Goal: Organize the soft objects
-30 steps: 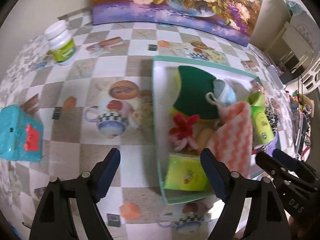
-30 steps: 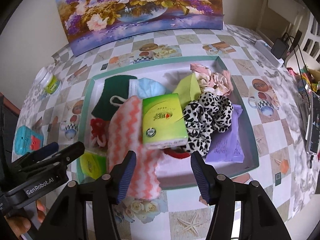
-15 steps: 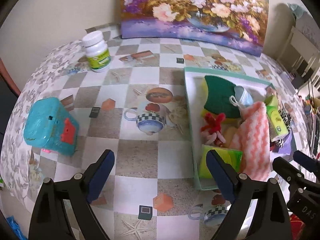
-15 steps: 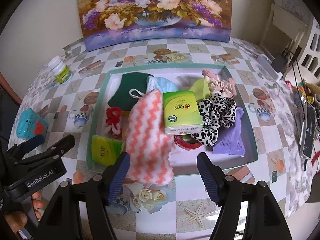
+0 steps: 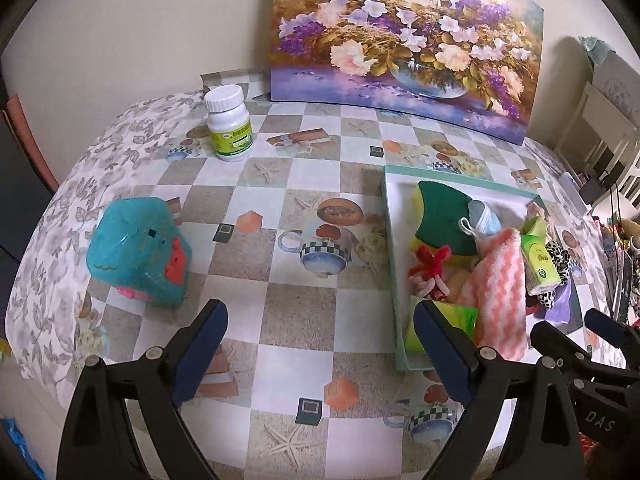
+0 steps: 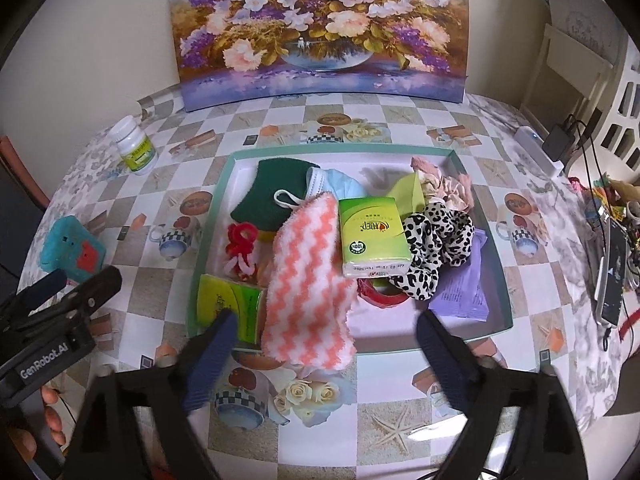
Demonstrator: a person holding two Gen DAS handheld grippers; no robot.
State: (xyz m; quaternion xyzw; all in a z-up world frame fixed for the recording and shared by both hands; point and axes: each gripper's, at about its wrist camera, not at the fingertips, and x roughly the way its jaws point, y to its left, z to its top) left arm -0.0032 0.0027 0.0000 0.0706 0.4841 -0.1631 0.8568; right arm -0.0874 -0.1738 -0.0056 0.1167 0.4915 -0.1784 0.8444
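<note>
A teal-rimmed tray (image 6: 360,147) holds the soft things. Among them are an orange-and-white zigzag cloth (image 6: 308,280), a green tissue pack (image 6: 372,232), a leopard scrunchie (image 6: 436,236), a dark green cloth (image 6: 272,196) and a blue face mask (image 6: 336,184). The zigzag cloth hangs over the tray's near rim. My right gripper (image 6: 328,320) hovers at that rim with its jaws opening; its pads touch nothing. My left gripper (image 5: 318,316) is open over bare tablecloth, left of the tray (image 5: 390,240), and holds nothing.
A teal toy box (image 5: 140,252) and a white pill bottle (image 5: 230,124) stand left of the tray. A flower painting (image 5: 400,40) leans on the back wall. A phone (image 6: 612,272), cables and a power strip (image 6: 536,148) lie at the table's right edge.
Both grippers have drawn back and up from the tray. The left one swung left, bringing the toy box and bottle into fuller view. The right jaws have spread wider.
</note>
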